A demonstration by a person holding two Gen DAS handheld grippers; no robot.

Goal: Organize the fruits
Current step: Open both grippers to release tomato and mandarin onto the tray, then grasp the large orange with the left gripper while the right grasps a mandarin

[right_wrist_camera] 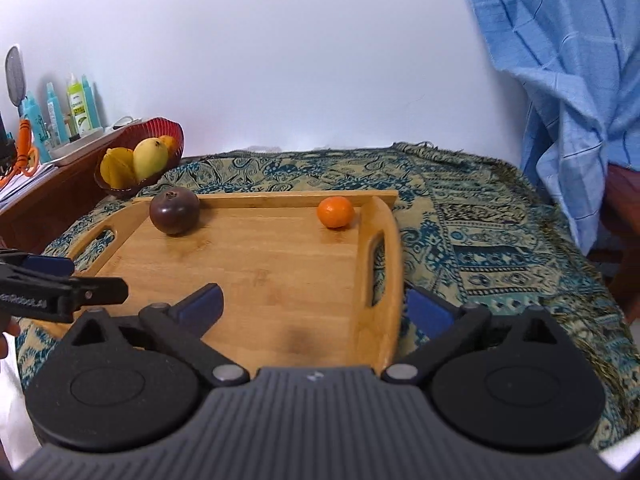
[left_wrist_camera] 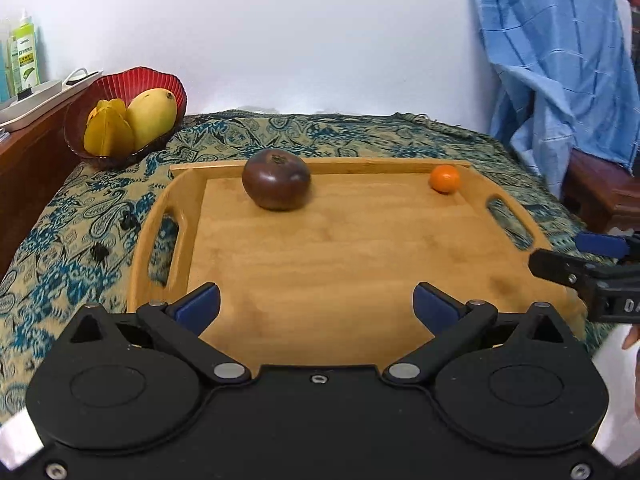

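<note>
Left wrist view: a dark purple-brown round fruit (left_wrist_camera: 276,180) sits on the wooden tray (left_wrist_camera: 320,256) near its far rim, left of centre, and a small orange (left_wrist_camera: 444,178) rests in the tray's far right corner — the two are well apart. The rest of the tray floor is bare wood. Off the tray, at the far left, a red bowl (left_wrist_camera: 160,84) holds a yellow mango (left_wrist_camera: 152,114) leaning against a starfruit (left_wrist_camera: 108,132); the bowl stands on the patterned cloth (left_wrist_camera: 72,216) that also carries the tray.

The left gripper (left_wrist_camera: 316,306) hovers over the tray's near edge, its blue-padded fingers spread wide with nothing between them. The right gripper (right_wrist_camera: 314,308) straddles the tray's right handle side, likewise spread wide and holding nothing — its left finger is over the wood, its right finger beyond the rim over the cloth.

Farther out, a blue checked fabric (right_wrist_camera: 560,60) hangs at the right against the white wall, and bottles (right_wrist_camera: 78,106) stand on a wooden ledge at the left.
</note>
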